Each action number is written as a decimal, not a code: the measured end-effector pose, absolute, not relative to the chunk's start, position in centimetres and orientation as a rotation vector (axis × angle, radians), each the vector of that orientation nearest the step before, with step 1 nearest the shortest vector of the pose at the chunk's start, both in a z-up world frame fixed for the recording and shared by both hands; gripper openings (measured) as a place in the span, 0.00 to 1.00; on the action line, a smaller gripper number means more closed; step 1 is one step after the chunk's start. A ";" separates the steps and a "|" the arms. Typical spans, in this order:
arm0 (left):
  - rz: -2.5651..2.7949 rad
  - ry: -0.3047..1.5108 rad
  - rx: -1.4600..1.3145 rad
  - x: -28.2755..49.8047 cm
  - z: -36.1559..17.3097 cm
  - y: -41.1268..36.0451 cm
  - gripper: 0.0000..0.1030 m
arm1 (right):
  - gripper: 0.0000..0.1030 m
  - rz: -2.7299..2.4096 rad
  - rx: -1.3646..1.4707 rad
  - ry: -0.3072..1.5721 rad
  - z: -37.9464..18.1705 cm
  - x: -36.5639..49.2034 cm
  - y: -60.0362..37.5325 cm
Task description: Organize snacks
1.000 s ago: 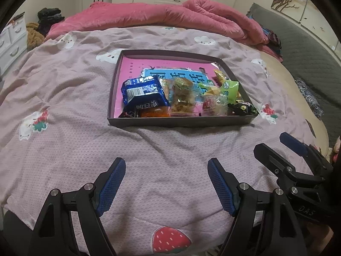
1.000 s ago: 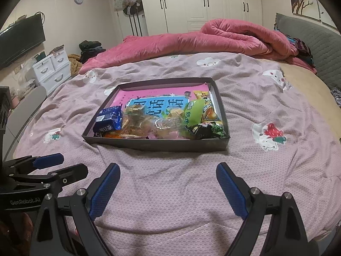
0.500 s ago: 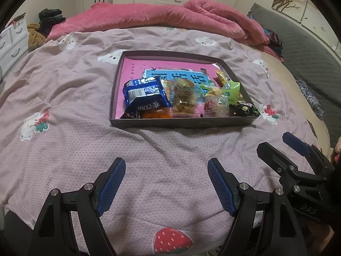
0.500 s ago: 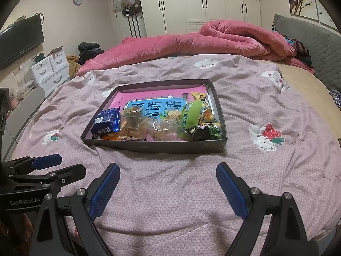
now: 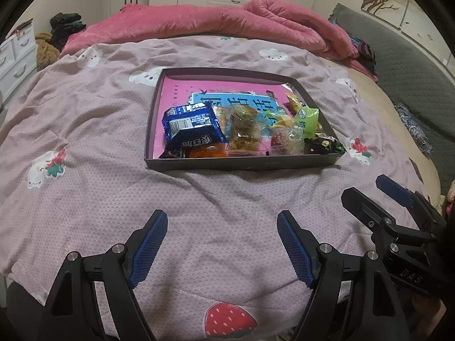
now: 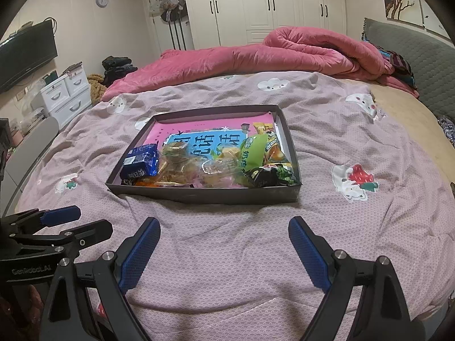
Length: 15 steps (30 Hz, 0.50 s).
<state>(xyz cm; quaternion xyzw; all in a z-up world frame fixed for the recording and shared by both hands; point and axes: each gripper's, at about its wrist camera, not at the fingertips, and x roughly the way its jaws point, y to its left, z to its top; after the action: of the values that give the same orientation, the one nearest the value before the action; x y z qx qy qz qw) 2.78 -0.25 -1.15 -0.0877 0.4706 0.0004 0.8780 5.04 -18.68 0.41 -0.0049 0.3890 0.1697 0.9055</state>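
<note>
On the bed (image 5: pixel 113 193), over a mauve cover printed with clouds and strawberries, we noted a shallow dark box (image 5: pixel 241 163) lying flat, well beyond both grippers. Inside it a pink sheet with a blue printed panel (image 6: pixel 199 142) lined the bottom, and the snacks were bunched along the box's near wall.

From the left wrist view we recorded, left to right: a blue packet (image 5: pixel 193 126) tilted up over an orange one (image 5: pixel 206 151); clear-wrapped brownish pieces (image 5: pixel 244 133); a clear packet with red contents (image 5: pixel 283 142); a green packet (image 5: pixel 307 118); and a dark green-black packet (image 5: pixel 322 145) in the near right corner. We saw a yellow-orange packet (image 6: pixel 273 145) lying along the right wall behind the green one. We could not read the labels with confidence.

We found the left gripper (image 5: pixel 221 244) held above the bare cover short of the box, jaws spread wide, nothing between the blue pads. The right gripper (image 6: pixel 224 251) was likewise above the cover, jaws spread wide and empty. Each gripper showed at the edge of the other's view, side by side and apart, neither touching the box.

Behind the box we noted a rolled pink quilt (image 6: pixel 284 54) across the far side of the bed, white wardrobes (image 6: pixel 270 5) beyond it, and white drawers (image 6: pixel 68 96) at the left.
</note>
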 end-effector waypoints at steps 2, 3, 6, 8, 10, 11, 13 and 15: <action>0.003 0.985 -0.181 2.8 -1.2 -0.3 0.78 | 0.89 0.350 -0.011 0.804 0.4 5.1 -18.7; 0.005 0.985 -0.180 2.7 -1.2 -0.3 0.78 | 0.89 0.350 -0.012 0.805 0.4 5.1 -18.7; 0.010 0.986 -0.174 2.8 -1.2 -0.4 0.78 | 0.89 0.350 -0.013 0.807 0.3 5.1 -18.7; 0.011 0.989 -0.173 2.8 -1.3 -0.4 0.78 | 0.89 0.348 -0.011 0.809 0.2 5.1 -18.7; 0.010 0.992 -0.174 2.8 -1.3 -0.4 0.78 | 0.89 0.347 -0.010 0.809 0.2 5.1 -18.8; 0.011 0.993 -0.172 2.8 -1.3 -0.4 0.78 | 0.89 0.347 -0.010 0.810 0.2 5.1 -18.8; 0.009 0.988 -0.171 2.7 -1.2 -0.4 0.78 | 0.89 0.346 -0.012 0.810 0.2 5.1 -18.8; 0.017 0.985 -0.168 2.7 -1.2 -0.4 0.78 | 0.89 0.347 -0.013 0.811 0.2 5.1 -18.8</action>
<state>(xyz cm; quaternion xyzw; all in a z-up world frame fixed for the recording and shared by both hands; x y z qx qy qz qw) 2.74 -0.44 -1.18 -0.0805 0.4721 0.0081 0.8778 5.09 -18.79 0.17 -0.0063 0.3923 0.1680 0.9043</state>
